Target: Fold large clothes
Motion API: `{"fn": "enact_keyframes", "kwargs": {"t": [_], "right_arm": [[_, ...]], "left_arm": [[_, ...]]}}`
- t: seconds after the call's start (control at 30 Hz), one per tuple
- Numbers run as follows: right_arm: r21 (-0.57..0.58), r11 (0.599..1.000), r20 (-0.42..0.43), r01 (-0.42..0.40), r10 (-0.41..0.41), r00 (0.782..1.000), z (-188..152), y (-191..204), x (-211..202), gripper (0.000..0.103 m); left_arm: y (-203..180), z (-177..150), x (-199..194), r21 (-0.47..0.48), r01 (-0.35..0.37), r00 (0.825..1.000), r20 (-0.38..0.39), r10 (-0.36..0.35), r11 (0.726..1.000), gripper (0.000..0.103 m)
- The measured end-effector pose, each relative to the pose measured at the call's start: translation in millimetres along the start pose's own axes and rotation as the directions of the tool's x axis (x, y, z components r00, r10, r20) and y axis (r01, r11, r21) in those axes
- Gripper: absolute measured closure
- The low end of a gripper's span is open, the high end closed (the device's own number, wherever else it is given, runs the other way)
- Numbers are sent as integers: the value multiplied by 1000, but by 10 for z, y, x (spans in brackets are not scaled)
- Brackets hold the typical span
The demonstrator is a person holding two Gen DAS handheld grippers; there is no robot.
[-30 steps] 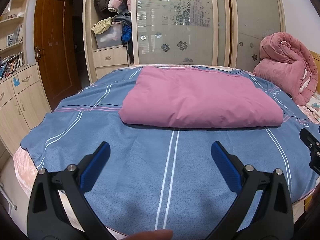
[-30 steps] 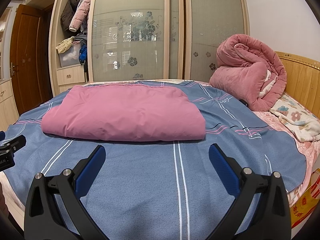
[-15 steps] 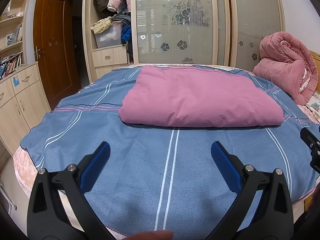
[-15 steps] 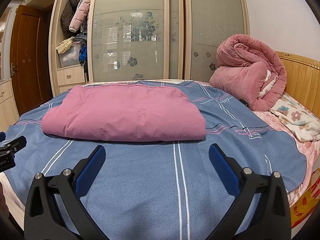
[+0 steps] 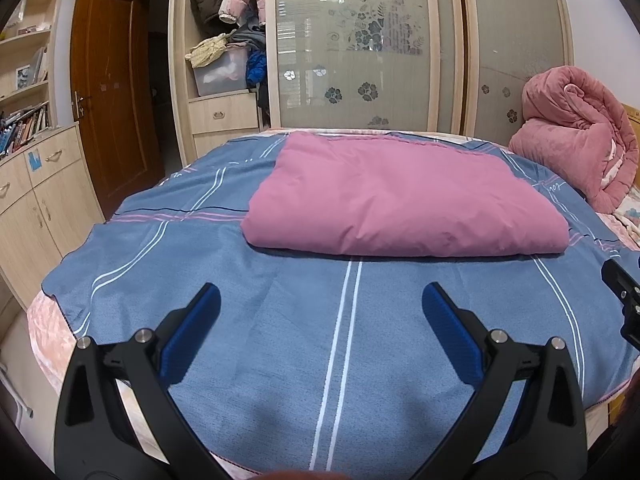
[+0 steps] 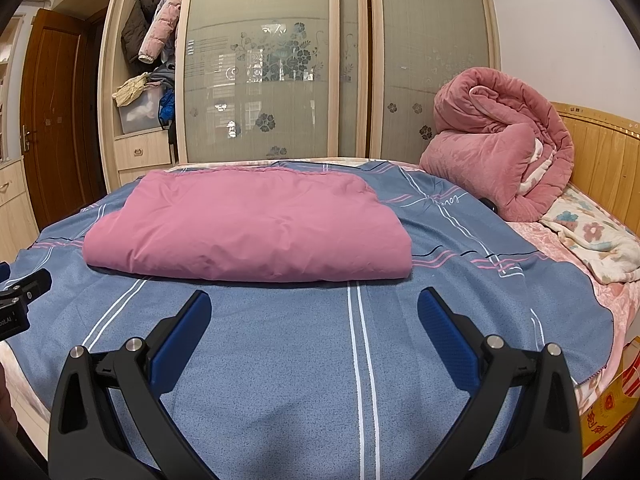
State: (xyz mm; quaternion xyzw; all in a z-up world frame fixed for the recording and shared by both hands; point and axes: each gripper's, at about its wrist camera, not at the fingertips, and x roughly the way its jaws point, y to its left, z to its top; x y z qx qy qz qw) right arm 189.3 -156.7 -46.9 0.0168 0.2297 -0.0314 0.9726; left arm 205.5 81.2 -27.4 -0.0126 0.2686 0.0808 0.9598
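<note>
A pink cloth (image 5: 400, 196) (image 6: 248, 224) lies folded into a thick rectangle on the blue striped bedspread (image 5: 280, 340) (image 6: 304, 360). My left gripper (image 5: 320, 304) hovers open above the bedspread, short of the cloth's near fold, with nothing between its blue pads. My right gripper (image 6: 314, 312) is likewise open and empty, just in front of the cloth's near edge. Each gripper's black tip shows at the edge of the other's view.
A rolled pink quilt (image 6: 500, 160) and a floral blanket (image 6: 592, 240) lie by the wooden headboard (image 6: 600, 148) on the right. Behind the bed stands a wardrobe (image 5: 360, 48) with sliding doors. A wooden door (image 5: 112, 96) and cabinets (image 5: 36, 200) are on the left.
</note>
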Motion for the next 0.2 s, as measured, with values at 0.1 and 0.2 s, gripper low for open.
{"fn": "enact_keyframes", "kwargs": {"t": [0.1, 0.2], "right_arm": [[1, 1000, 0, 1, -1, 1000, 0, 1, 1, 1], [1, 1000, -1, 0, 0, 1000, 0, 1, 1, 1]], "left_arm": [[13, -3, 27, -2, 14, 1000, -12, -14, 1000, 2], [18, -11, 35, 1, 18, 1000, -15, -18, 1000, 2]]}}
